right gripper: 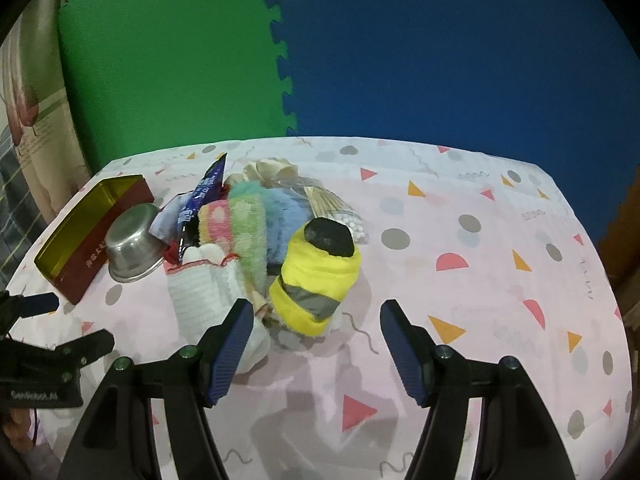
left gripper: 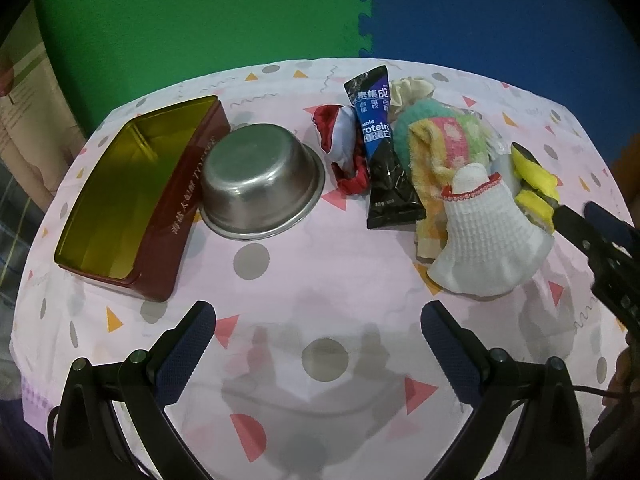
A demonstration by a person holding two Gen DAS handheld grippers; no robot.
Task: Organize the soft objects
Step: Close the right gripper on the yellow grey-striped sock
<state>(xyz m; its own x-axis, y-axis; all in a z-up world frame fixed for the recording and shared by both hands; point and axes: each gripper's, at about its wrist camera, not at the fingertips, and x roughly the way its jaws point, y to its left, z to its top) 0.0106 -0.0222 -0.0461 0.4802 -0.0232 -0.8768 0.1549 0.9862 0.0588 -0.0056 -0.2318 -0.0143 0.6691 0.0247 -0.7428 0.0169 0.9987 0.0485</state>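
Observation:
A heap of soft things lies on the patterned tablecloth [left gripper: 320,272]. It holds a white knitted sock [left gripper: 484,236], a pastel fluffy sock bundle [left gripper: 440,140], a red and white cloth [left gripper: 340,140] and a yellow rolled sock [right gripper: 316,276] with a grey stripe and black toe. My right gripper [right gripper: 316,312] stands open just in front of the yellow sock, whose near end lies about level with the fingertips. Its left finger [right gripper: 236,328] overlaps the white sock [right gripper: 196,292]. My left gripper [left gripper: 318,320] is open over bare cloth, with nothing between its fingers.
An open red tin [left gripper: 120,192] with a gold inside stands at the left, an upturned steel bowl [left gripper: 260,184] beside it. A dark protein sachet [left gripper: 380,148], a cream scrunchie [right gripper: 268,170] and a bag of cotton swabs [right gripper: 340,208] lie in the heap. Green and blue foam mats lie beyond the table's far edge.

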